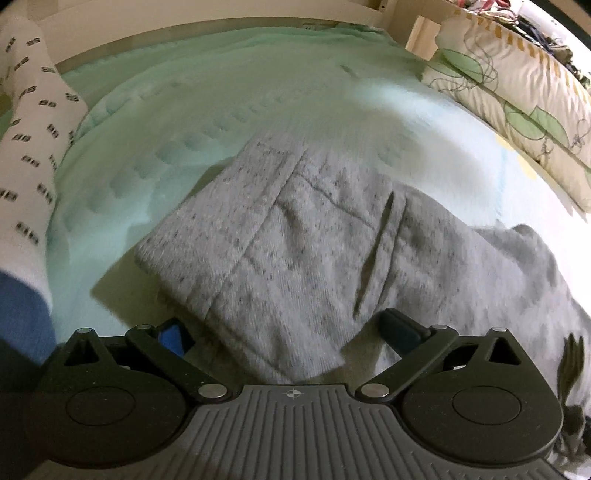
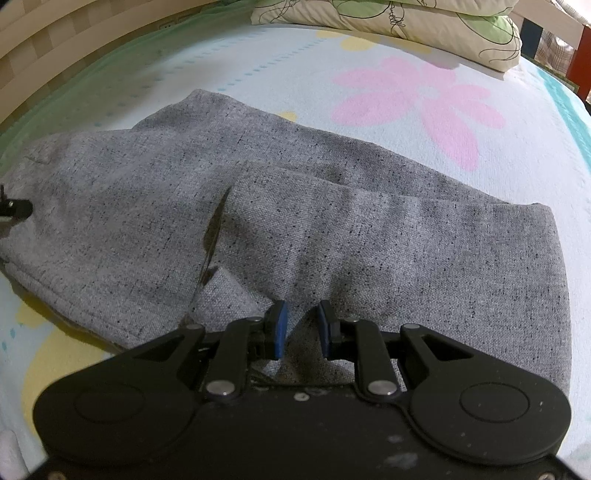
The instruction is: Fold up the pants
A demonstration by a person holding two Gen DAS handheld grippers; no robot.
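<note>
While the right gripper (image 2: 300, 325) pinches a ridge of the speckled grey knit pants (image 2: 332, 236) at lower centre, they sprawl across the frame. Left gripper (image 1: 284, 332) jaws stand wide apart over the fabric

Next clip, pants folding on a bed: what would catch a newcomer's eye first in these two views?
The grey speckled pants dominate both views, lying partly folded across the pale bedsheet, whose big pink flower print stands out beyond them. The right gripper is nearly closed with a ridge of the grey cloth between its blue pads, while the left gripper stands wide open over the other end. A patterned pillow lies at the far edge.
</note>
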